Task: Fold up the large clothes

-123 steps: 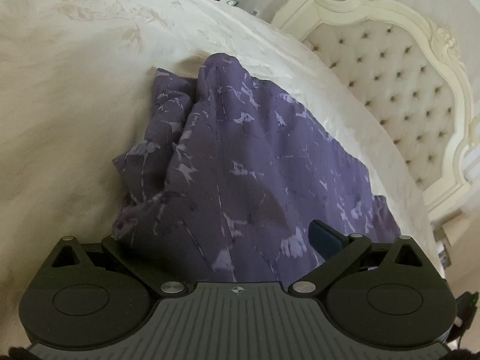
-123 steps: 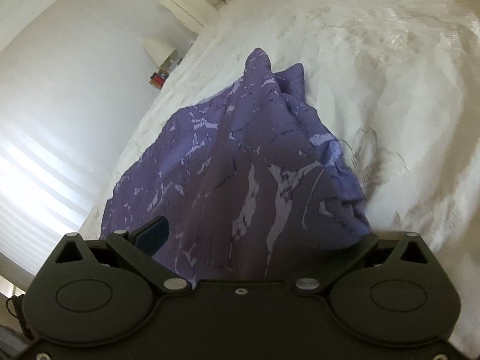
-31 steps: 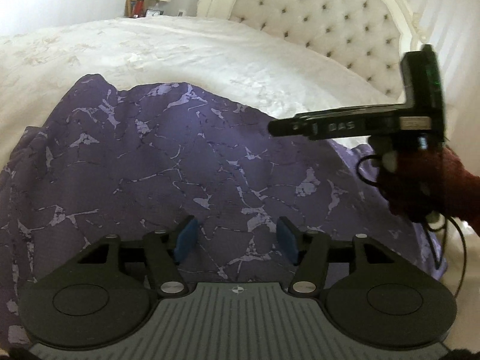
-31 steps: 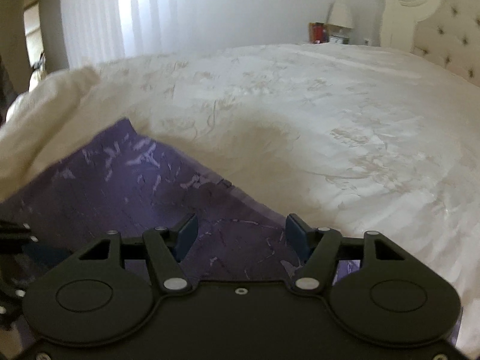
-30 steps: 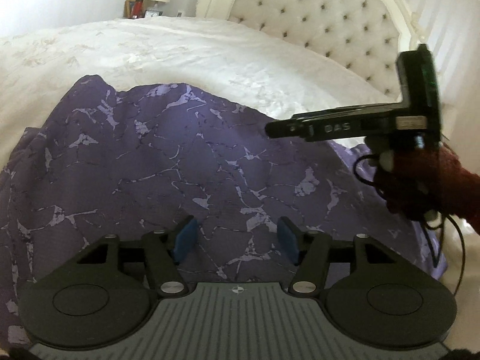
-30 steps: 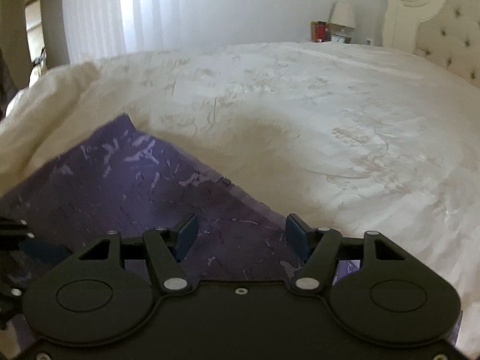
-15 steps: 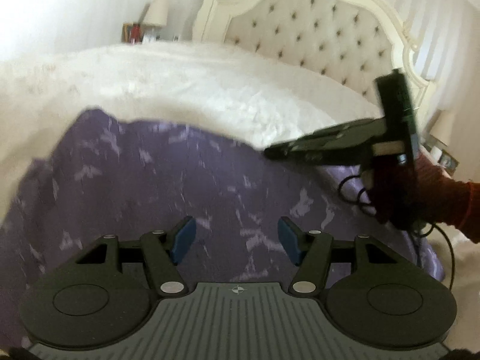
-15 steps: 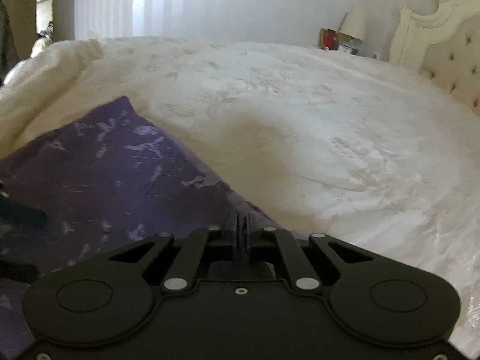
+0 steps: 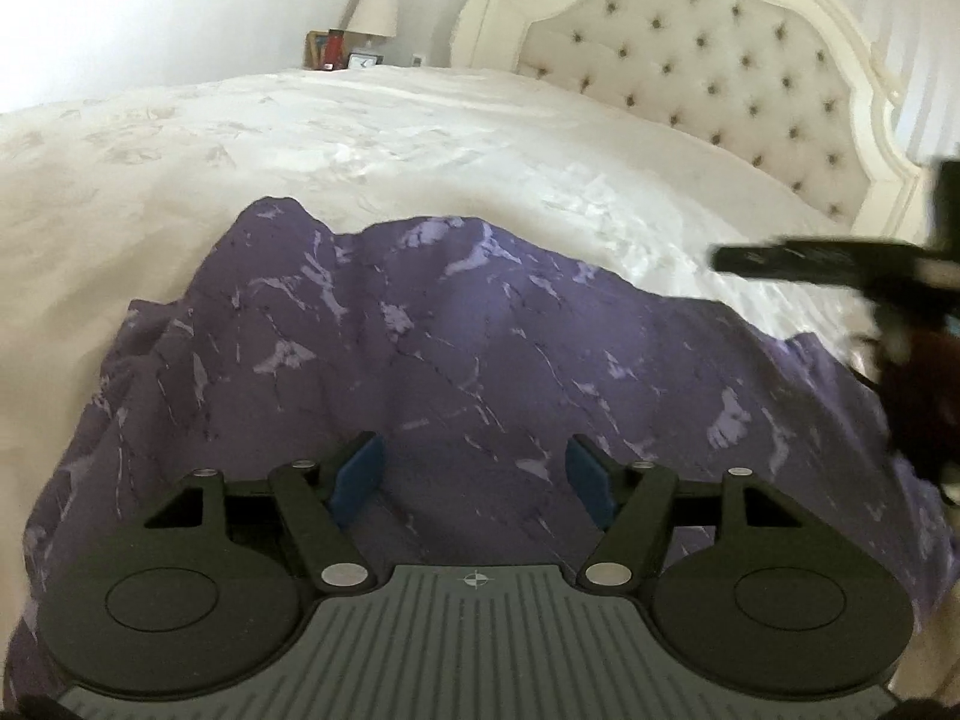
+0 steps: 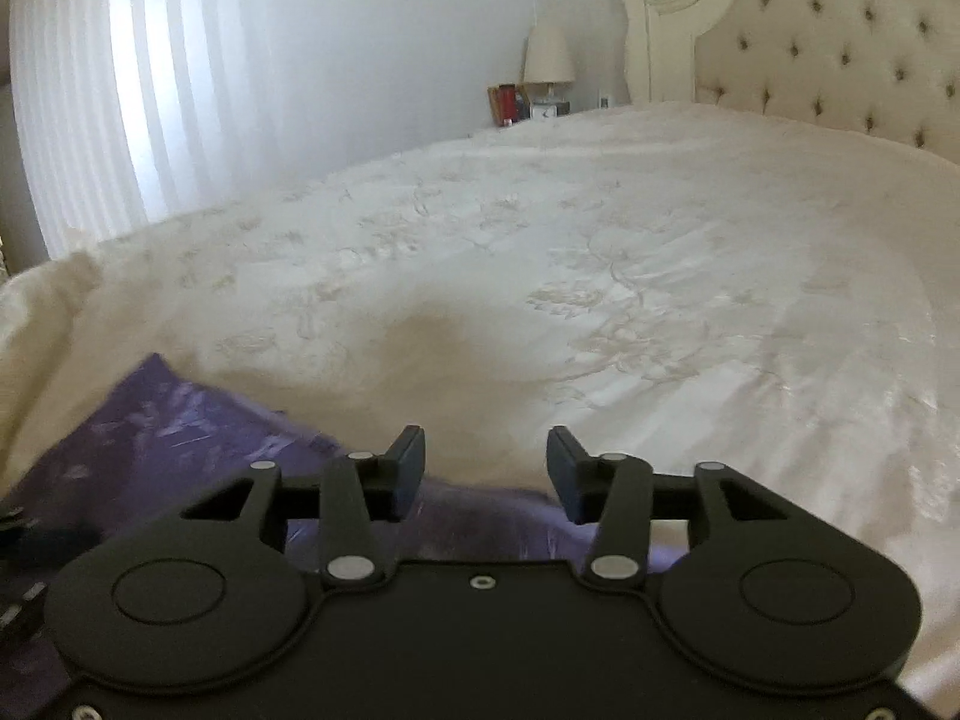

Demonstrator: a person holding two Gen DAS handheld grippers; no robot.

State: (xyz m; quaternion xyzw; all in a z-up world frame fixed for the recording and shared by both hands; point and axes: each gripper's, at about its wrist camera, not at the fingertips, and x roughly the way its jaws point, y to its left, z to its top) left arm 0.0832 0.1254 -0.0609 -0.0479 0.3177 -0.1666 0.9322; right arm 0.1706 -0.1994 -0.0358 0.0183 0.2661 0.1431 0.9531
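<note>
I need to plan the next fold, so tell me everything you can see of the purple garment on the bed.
The purple garment is a thin, soft-looking fabric, dark violet with pale lilac marbled streaks. It lies spread but rumpled on the cream bedspread, its far edge humped into uneven peaks. Which kind of garment it is cannot be told. The left gripper hovers over its near part with jaws open and empty. The right gripper, jaws just opened, sits at its edge, gripping nothing. In the right wrist view the cloth is blurred.
</note>
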